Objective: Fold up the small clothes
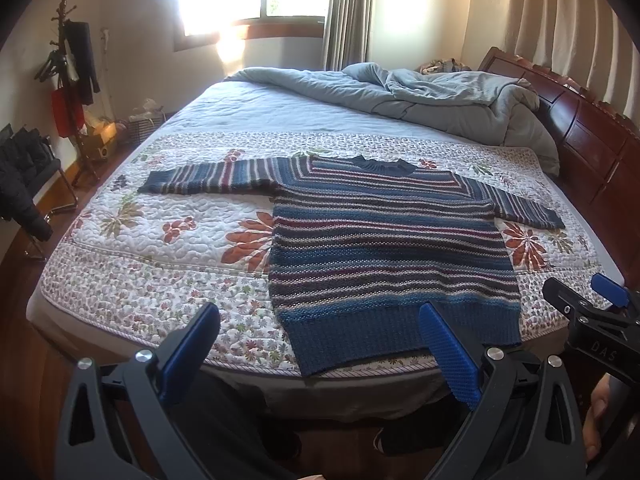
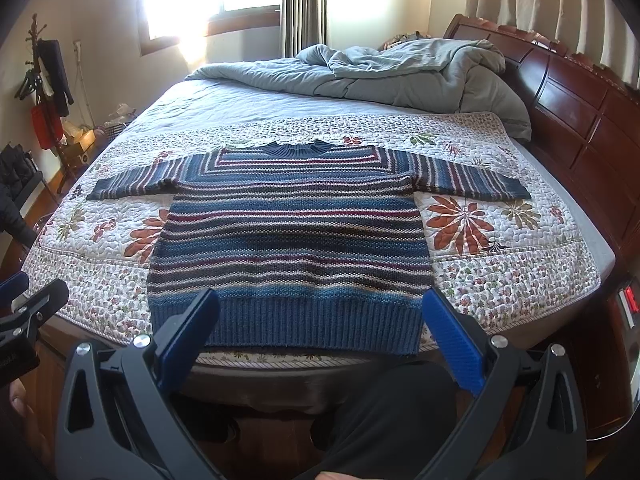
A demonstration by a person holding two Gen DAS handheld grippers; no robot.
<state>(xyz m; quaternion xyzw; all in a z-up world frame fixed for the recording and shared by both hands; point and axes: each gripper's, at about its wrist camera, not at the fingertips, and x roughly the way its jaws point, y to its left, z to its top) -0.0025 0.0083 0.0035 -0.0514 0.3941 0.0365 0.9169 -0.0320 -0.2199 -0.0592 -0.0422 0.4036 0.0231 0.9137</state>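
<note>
Sweater [image 2: 292,236] first: a striped knit in blues, greys and dark reds, spread flat and face up on the flowered quilt [image 2: 500,280] that covers the near part of the bed [image 1: 248,112]. Its ribbed hem lies along the quilt's near edge, closest to me, and its collar points toward the far side. Both sleeves stretch straight out to the sides, flat on the quilt.

My left tongs [image 1: 320,344] hang above the near edge of the bed, spread wide and holding nothing. From their own camera the right blue pad [image 1: 448,356] overlaps the sweater's hem corner, the left pad sits over bare quilt, and I cannot tell whether either touches the cloth.

My right tongs [image 2: 320,332] are likewise spread wide and empty, framing the hem from in front, one blue pad [image 2: 452,340] near each bottom corner of the sweater. They also show at the right edge of the left camera's view, apart from the sweater.

A rumpled grey duvet [image 2: 400,76] is heaped at the far end near the dark wooden headboard [image 2: 568,112]. A coat rack [image 1: 70,80] stands at the left wall, and my dark trouser legs show below the bed edge.
</note>
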